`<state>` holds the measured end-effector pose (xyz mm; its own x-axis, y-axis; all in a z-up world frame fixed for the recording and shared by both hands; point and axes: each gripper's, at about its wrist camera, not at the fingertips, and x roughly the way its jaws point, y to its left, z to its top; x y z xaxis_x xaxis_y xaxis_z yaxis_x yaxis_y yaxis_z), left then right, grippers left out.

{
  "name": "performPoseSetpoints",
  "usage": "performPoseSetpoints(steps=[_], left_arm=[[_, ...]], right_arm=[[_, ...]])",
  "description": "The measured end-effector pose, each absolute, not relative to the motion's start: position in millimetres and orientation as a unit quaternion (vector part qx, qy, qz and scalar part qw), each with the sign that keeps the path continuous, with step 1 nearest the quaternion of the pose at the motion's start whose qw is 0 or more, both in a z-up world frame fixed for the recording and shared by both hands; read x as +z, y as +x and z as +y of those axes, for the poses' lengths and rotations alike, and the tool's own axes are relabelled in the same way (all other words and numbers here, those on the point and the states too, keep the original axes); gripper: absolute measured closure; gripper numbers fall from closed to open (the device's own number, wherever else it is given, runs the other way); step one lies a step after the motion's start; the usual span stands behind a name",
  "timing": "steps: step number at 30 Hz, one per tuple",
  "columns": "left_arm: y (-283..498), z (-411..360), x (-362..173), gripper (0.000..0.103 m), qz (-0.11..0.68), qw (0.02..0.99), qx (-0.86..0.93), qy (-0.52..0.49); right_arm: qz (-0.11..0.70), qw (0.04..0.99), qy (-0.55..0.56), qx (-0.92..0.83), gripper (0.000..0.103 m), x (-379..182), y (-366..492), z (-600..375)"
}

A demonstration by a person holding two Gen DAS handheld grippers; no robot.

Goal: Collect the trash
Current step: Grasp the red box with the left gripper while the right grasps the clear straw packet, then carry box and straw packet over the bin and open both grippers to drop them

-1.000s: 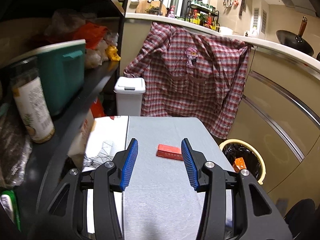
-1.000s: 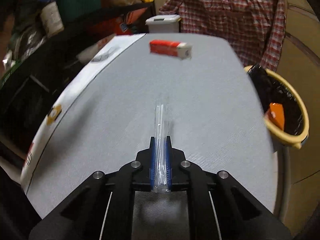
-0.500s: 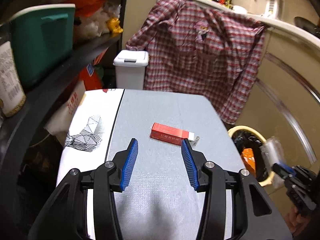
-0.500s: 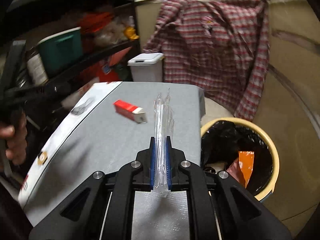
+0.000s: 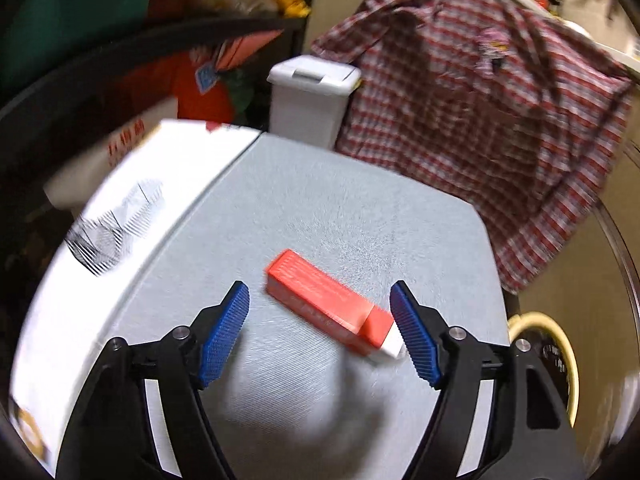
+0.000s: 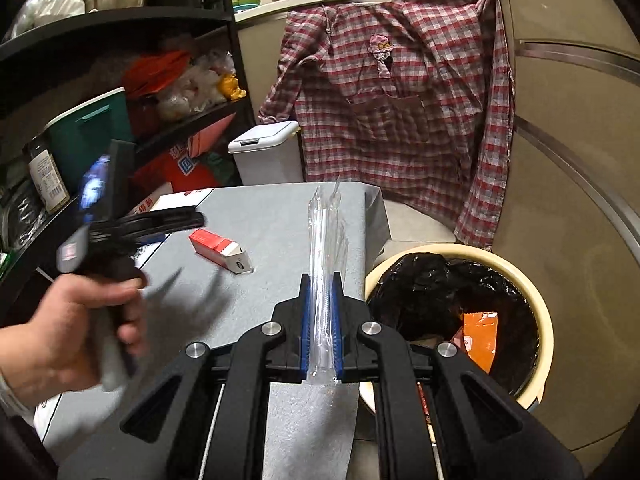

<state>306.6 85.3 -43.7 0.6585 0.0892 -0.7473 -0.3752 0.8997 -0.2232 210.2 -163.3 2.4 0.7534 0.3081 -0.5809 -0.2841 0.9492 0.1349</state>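
Clear plastic, a long crinkled wrapper (image 6: 325,276), stands clenched between the blue pads of the right gripper (image 6: 321,312), its upper end rising free above the jaws; the gripper hangs over the near right corner of the grey desk (image 6: 280,224), just beside the bin (image 6: 536,304). That bin has a cream rim and a black liner, and an orange packet (image 6: 478,338) lies inside it. From the left wrist view, the left gripper (image 5: 320,328) points down at the desk with its jaws opening, and a red box (image 5: 324,300) lies flat on the desk between them, slanted, its white end close to the right pad; whether that pad touches it I cannot tell. A hand (image 6: 68,340) grips the left gripper's handle, blurred. Past the desk stand a white lidded bin (image 6: 266,152) and a dark shelf (image 6: 192,120) of clutter to the left. A red plaid shirt (image 6: 400,92) hangs behind over the counter edge.
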Motion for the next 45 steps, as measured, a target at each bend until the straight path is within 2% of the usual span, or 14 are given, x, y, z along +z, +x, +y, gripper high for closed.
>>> performPoseSetpoints(steps=[7, 8, 10, 12, 14, 23, 36, 45], left_arm=[[340, 61, -74, 0.032, 0.45, 0.85, 0.2, -0.188], [340, 57, -76, 0.036, 0.451, 0.85, 0.202, -0.184], [339, 54, -77, 0.051, 0.45, 0.853, 0.195, -0.179], [335, 51, -76, 0.071, 0.447, 0.858, 0.185, -0.171], [328, 51, -74, 0.078, 0.445, 0.864, 0.176, -0.159], [281, 59, -34, 0.078, 0.416, 0.891, 0.134, -0.118], [192, 75, 54, 0.078, 0.366, 0.925, 0.078, -0.064], [160, 57, 64, 0.078, 0.328, 0.942, 0.034, -0.07]], right_arm=[[0.313, 0.936, 0.023, 0.156, 0.094, 2, 215, -166], [0.313, 0.937, 0.023, 0.155, 0.094, 2, 216, -167], [0.313, 0.937, 0.027, 0.153, 0.094, 2, 217, -170], [0.311, 0.938, 0.028, 0.151, 0.094, 4, 217, -172], [0.31, 0.938, 0.029, 0.15, 0.094, 5, 217, -174], [0.3, 0.941, 0.029, 0.154, 0.094, 15, 205, -172], [0.267, 0.949, 0.035, 0.161, 0.094, 52, 170, -180], [0.262, 0.955, 0.035, 0.131, 0.094, 53, 162, -211]])
